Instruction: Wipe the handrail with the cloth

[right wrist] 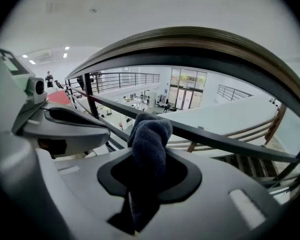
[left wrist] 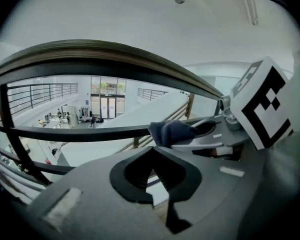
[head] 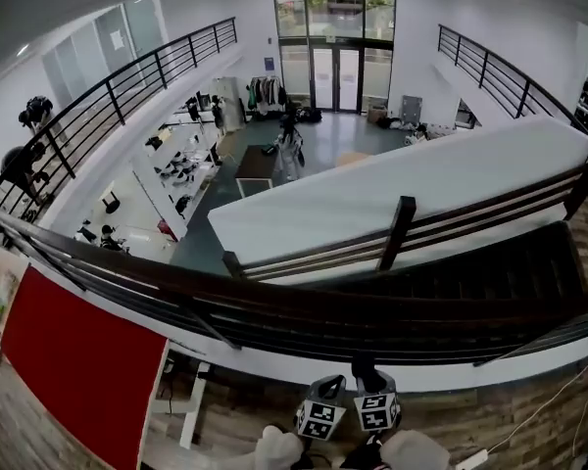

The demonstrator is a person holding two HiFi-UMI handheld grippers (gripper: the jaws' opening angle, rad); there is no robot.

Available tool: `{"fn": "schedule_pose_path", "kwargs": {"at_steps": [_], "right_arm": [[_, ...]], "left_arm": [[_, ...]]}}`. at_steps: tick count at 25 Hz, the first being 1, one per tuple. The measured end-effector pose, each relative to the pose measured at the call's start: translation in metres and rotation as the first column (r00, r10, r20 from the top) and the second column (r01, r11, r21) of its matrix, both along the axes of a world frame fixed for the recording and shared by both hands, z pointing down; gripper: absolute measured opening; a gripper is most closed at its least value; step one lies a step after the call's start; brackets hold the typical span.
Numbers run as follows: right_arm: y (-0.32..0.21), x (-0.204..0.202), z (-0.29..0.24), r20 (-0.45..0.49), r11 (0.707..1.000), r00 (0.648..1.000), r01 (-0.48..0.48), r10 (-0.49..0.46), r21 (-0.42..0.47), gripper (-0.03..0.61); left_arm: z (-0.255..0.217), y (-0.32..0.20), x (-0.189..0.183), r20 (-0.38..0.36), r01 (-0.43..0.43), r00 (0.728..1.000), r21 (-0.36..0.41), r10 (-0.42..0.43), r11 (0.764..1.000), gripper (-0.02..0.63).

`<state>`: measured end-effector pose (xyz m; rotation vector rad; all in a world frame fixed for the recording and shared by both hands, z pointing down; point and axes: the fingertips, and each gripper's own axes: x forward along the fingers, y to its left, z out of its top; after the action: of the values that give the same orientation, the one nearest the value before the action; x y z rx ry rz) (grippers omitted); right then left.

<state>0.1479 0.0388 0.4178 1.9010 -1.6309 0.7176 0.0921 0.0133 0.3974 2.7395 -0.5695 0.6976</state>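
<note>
**A:** Largest item?

**B:** Handrail (head: 274, 294): dark and curved, it topped a barred railing above an open hall.

**A:** Next?

**B:** Red panel (head: 78, 360), which stood at the lower left on the near side of the railing.

**A:** Tools?

**B:** There were two, side by side, low and close to the person. The left tool (left wrist: 157, 184) had its jaws together with nothing between them. The right tool (right wrist: 142, 184) was clamped on the cloth.

**A:** Cloth?

**B:** Cloth (right wrist: 150, 139): dark blue and bunched. It stuck up out of the right tool's jaws, below the handrail and not on it. Its top overlapped a lower bar, and I could not tell whether it touched.
</note>
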Motion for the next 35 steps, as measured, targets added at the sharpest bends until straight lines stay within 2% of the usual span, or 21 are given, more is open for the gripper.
{"fn": "schedule_pose_path", "kwargs": {"at_steps": [6,12,22,25,32,35], "right_arm": [[-0.058,-0.099,0.016,0.029,0.988,0.988,0.151,-0.151,-0.017,0.095],[-0.113,-0.172,0.033,0.048,0.972,0.972,0.233,-0.231,-0.035,0.095],[-0.210,-0.281,0.056,0.082,0.961,0.959,0.275,-0.271,-0.043,0.095],[-0.243,-0.299,0.069,0.082,0.961,0.959,0.275,-0.272,-0.030,0.095],[-0.317,-0.306,0.131,0.087,0.965,0.961,0.263,-0.261,-0.007,0.095],[-0.342,-0.324,0.145,0.130,0.969,0.960,0.247,-0.248,0.027,0.095]], "left_arm": [[0.014,-0.069,-0.091,-0.010,0.168,0.986,0.012,-0.168,0.986,0.002],[0.026,-0.130,-0.176,-0.006,0.303,0.953,0.004,-0.302,0.953,0.002],[0.064,-0.210,-0.303,0.040,0.411,0.911,0.008,-0.411,0.912,0.002],[0.080,-0.232,-0.325,0.051,0.425,0.904,0.005,-0.424,0.905,0.002],[0.125,-0.283,-0.337,0.043,0.462,0.886,0.015,-0.462,0.887,0.002],[0.137,-0.300,-0.352,0.035,0.474,0.880,0.019,-0.474,0.880,0.002]]}}
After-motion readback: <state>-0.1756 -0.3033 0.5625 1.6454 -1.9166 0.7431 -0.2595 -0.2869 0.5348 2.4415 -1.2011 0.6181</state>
